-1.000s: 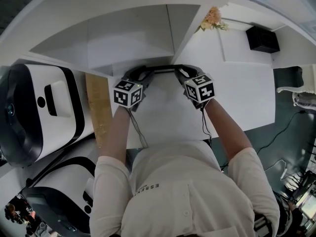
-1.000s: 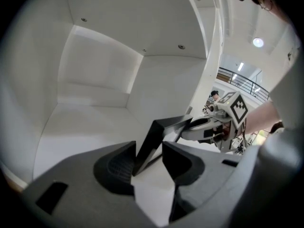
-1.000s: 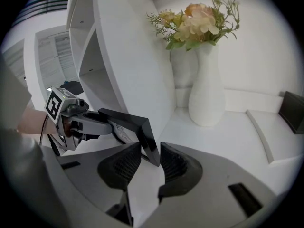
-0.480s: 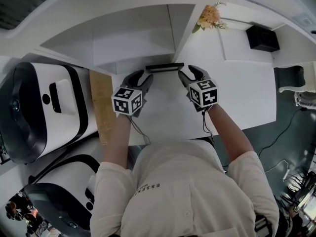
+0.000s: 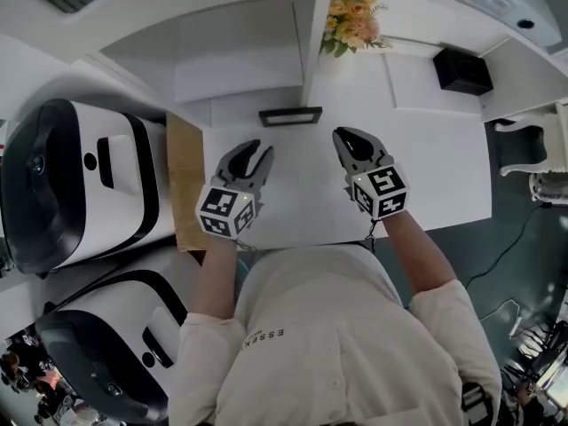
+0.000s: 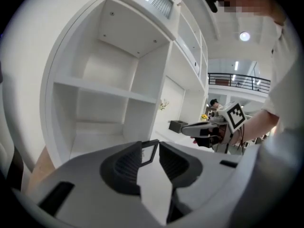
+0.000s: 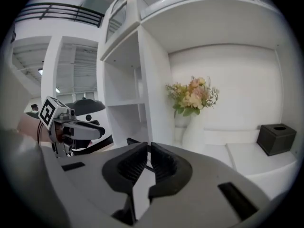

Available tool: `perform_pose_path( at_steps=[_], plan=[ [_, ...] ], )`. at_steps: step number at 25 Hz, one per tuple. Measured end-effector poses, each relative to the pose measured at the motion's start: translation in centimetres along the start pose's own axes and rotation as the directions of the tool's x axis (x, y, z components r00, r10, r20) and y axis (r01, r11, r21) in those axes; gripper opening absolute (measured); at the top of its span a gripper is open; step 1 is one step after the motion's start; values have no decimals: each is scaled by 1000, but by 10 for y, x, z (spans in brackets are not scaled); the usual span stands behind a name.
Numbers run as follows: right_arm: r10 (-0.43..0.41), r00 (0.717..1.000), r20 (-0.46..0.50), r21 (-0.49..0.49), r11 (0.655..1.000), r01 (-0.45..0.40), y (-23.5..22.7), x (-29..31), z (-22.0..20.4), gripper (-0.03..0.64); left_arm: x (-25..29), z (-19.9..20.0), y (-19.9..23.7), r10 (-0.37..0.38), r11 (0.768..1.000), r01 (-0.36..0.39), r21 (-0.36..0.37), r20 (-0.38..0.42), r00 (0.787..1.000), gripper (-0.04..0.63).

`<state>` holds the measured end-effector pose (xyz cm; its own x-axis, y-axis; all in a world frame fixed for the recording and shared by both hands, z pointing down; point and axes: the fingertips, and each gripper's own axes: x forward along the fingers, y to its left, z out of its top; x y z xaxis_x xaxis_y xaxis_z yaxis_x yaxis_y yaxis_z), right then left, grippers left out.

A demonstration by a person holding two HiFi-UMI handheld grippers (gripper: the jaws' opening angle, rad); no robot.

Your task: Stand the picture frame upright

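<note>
The dark picture frame (image 5: 290, 116) stands upright on the white table (image 5: 444, 167), close to the foot of the shelf unit. Neither gripper touches it. My left gripper (image 5: 255, 155) sits a little in front of it and to the left, jaws apart and closing, with nothing between them. In the left gripper view the frame (image 6: 147, 154) shows beyond the gap of my left gripper (image 6: 150, 145). My right gripper (image 5: 346, 139) is in front and to the right, its jaws closing and almost together on nothing. In the right gripper view only a thin slit shows in my right gripper (image 7: 148, 144).
A white shelf unit (image 5: 240, 51) rises behind the frame. A vase of flowers (image 5: 353, 23) and a black box (image 5: 461, 69) stand at the back right. Two white-and-black machines (image 5: 71, 185) and a brown board (image 5: 185, 180) lie to the left.
Both grippers were at the frame's two ends, then let go and drew back toward the person. The frame stays upright by the shelf. The right jaws have come together.
</note>
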<state>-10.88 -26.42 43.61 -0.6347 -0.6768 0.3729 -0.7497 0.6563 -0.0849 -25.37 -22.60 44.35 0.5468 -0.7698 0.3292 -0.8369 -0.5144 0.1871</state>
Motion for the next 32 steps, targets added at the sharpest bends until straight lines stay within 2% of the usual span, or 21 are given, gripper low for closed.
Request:
perform_pose_path(
  at_steps=[3, 5, 10, 13, 20, 24, 32],
  plan=[
    [36, 998, 51, 1, 999, -36, 8, -19, 14, 25, -16, 20, -15, 24, 998, -27, 51, 52, 998, 30],
    [51, 995, 89, -5, 999, -51, 12, -30, 24, 20, -25, 34, -21, 44, 997, -50, 64, 91, 995, 3],
    [91, 973, 211, -22, 996, -88, 19, -62, 56, 15, -44, 58, -44, 56, 992, -71, 106, 140, 989, 2],
    [96, 964, 248, -55, 995, -85, 20, -75, 68, 15, -51, 69, -57, 42, 989, -63, 133, 156, 987, 2],
    [110, 953, 282, -127, 989, -76, 27, -100, 80, 14, -64, 89, -85, 10, 979, -58, 195, 237, 971, 3],
    [109, 951, 288, -153, 986, -66, 30, -110, 82, 14, -73, 97, -91, -4, 980, -51, 195, 272, 962, 3],
    [119, 950, 289, -161, 984, -75, 34, -120, 83, 14, -81, 97, -100, -15, 975, -45, 219, 266, 964, 3]
  ],
)
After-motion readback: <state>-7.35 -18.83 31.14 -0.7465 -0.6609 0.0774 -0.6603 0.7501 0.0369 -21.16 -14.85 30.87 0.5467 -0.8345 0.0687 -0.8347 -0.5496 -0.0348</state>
